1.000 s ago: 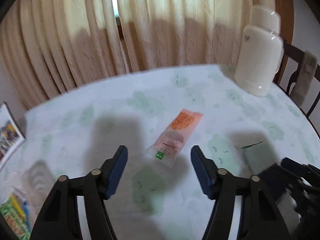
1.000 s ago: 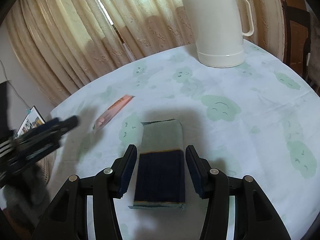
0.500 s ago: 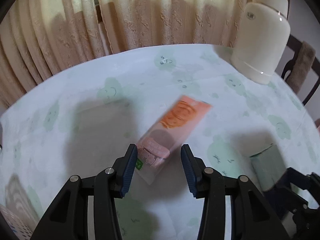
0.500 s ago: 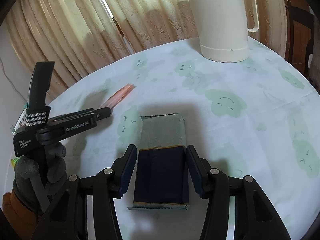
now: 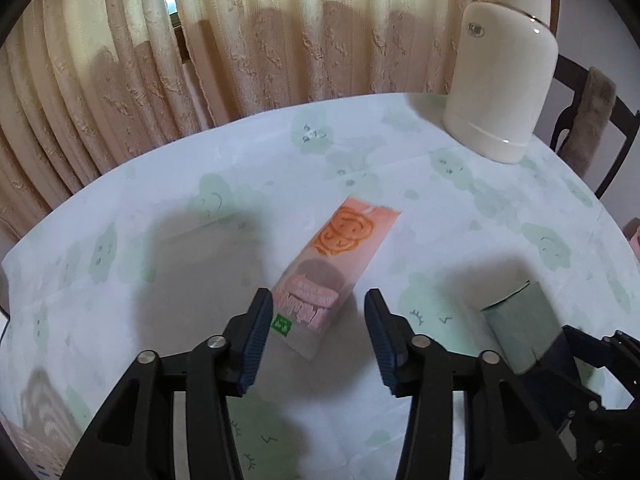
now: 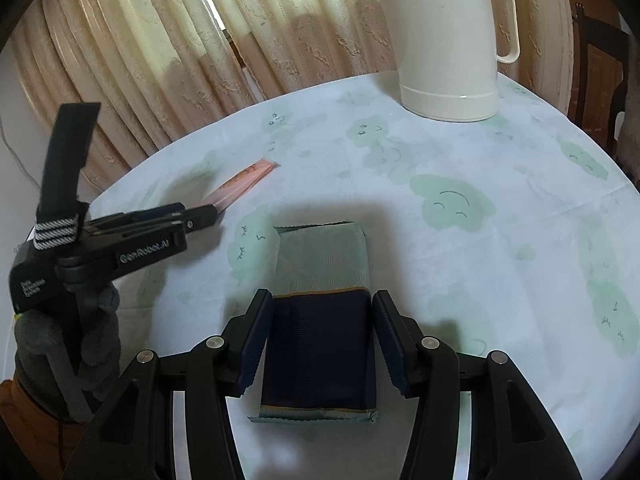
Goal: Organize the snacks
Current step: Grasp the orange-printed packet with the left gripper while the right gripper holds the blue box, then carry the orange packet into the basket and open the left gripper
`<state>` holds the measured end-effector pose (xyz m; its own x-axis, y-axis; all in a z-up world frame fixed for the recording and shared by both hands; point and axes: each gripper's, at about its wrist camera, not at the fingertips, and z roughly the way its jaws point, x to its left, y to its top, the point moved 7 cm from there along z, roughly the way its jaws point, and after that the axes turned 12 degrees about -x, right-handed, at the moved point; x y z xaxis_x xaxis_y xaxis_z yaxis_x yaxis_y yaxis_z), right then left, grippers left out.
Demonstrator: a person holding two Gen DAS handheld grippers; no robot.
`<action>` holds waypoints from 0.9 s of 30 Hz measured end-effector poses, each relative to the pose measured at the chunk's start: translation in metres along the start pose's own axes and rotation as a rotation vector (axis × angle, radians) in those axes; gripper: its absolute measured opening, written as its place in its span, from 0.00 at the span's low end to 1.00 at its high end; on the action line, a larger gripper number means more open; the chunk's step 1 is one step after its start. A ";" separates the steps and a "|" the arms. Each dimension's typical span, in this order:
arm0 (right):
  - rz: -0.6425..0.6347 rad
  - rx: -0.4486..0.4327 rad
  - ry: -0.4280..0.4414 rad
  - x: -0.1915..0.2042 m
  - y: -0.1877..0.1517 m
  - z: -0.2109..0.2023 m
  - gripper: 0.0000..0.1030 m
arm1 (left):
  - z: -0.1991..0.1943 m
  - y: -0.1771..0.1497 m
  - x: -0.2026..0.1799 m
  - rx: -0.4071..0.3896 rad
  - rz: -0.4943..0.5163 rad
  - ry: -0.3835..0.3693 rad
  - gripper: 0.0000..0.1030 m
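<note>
On round table (image 6: 520, 208), two snack packets, one pink (image 5: 332, 276), one green-navy (image 6: 320, 312), one jug (image 6: 444, 40)

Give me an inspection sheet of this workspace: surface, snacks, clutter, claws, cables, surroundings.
Surface: round table, pale cloth with green cloud print.
Job's things: pink snack packet lying flat; green and navy snack packet lying flat.
Clutter: white thermos jug standing at the far edge.
Claws: left claw opening, pink packet's near end between its jaws; right claw astride the navy packet, pads at its sides.
Cables: nothing seen.
Surroundings: beige curtains; dark chair.
</note>
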<state>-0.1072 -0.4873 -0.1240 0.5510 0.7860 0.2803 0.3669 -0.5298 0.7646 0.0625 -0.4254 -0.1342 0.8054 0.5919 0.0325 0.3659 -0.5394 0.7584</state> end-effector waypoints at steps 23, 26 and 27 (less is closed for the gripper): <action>-0.082 0.003 -0.030 0.010 -0.004 0.002 0.58 | -0.001 -0.009 -0.006 -0.018 -0.033 0.024 0.32; -0.115 0.010 -0.040 0.012 -0.005 0.002 0.58 | -0.022 -0.010 -0.003 -0.050 -0.062 0.043 0.32; -0.123 0.011 -0.042 0.012 -0.006 0.002 0.58 | -0.029 -0.010 -0.004 -0.061 -0.067 0.044 0.32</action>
<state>-0.1011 -0.4752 -0.1261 0.5325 0.8311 0.1603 0.4414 -0.4342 0.7853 0.0424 -0.4047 -0.1229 0.7581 0.6521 0.0083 0.3880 -0.4613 0.7979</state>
